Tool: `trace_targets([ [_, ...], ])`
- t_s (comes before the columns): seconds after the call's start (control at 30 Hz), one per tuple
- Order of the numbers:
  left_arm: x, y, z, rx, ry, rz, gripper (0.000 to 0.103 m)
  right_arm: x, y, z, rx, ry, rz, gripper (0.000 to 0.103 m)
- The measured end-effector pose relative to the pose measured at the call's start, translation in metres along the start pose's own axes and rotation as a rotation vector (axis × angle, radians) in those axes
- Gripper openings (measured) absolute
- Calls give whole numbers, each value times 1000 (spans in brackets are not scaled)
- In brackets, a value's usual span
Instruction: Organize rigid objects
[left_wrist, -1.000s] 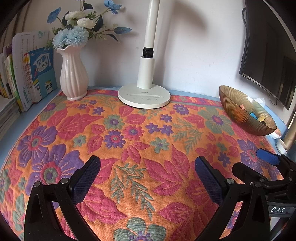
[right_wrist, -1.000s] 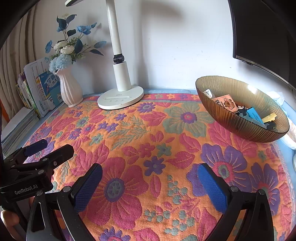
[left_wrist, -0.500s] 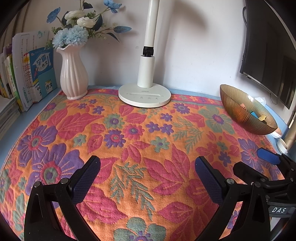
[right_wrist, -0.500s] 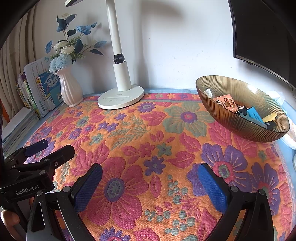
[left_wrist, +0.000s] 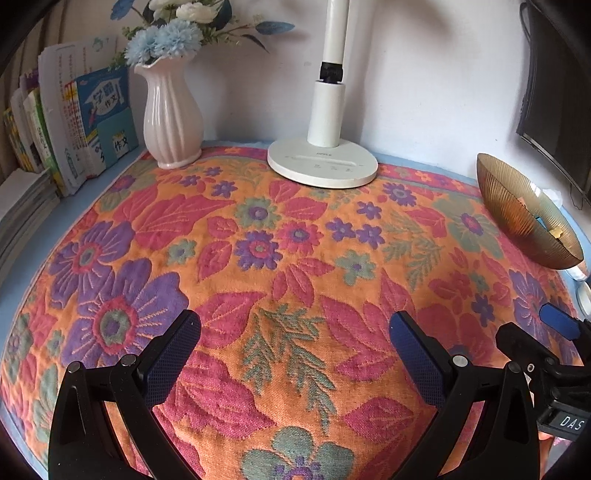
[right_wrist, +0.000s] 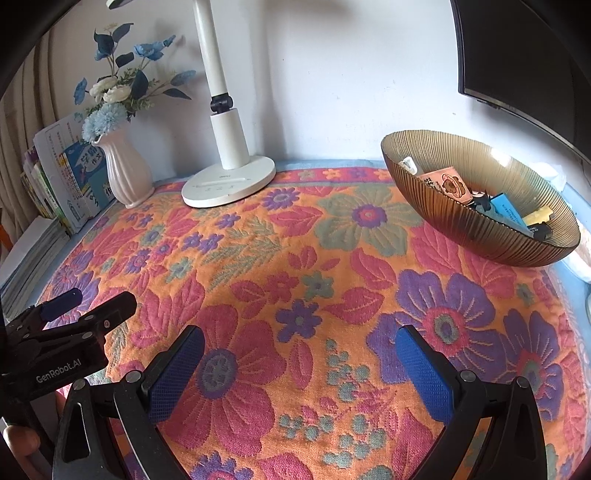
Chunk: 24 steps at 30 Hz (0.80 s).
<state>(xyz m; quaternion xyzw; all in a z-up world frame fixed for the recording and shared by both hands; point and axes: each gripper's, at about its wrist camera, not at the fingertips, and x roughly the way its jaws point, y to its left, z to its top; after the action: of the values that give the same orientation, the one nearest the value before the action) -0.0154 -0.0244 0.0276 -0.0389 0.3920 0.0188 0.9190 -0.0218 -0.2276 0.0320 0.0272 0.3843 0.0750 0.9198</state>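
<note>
We judge the sorting done: the small rigid items (right_wrist: 491, 201) all lie inside the amber glass bowl (right_wrist: 436, 210), none beside it. Our left gripper (left_wrist: 295, 341) and right gripper (right_wrist: 299, 349) gape wide, empty.

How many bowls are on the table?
1. The brown glass bowl sits at the right end of the flowery cloth, right of the lamp, holding small things.
</note>
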Motion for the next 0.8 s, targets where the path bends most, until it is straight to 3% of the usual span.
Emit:
trace_targets([
  [0.13, 9, 1, 0, -7, 56, 4, 102, 8, -1, 1, 1, 47, -12, 103],
  [0.23, 28, 0, 0, -1, 173, 15, 102, 31, -3, -1, 17, 184, -47, 103],
  [0.37, 29, -6, 0, 32, 171, 43, 103, 36, 8, -2, -38, 205, -95, 103],
  [0.8, 32, -5, 2, 46, 167, 39, 103, 36, 6, -1, -29, 207, -83, 103],
])
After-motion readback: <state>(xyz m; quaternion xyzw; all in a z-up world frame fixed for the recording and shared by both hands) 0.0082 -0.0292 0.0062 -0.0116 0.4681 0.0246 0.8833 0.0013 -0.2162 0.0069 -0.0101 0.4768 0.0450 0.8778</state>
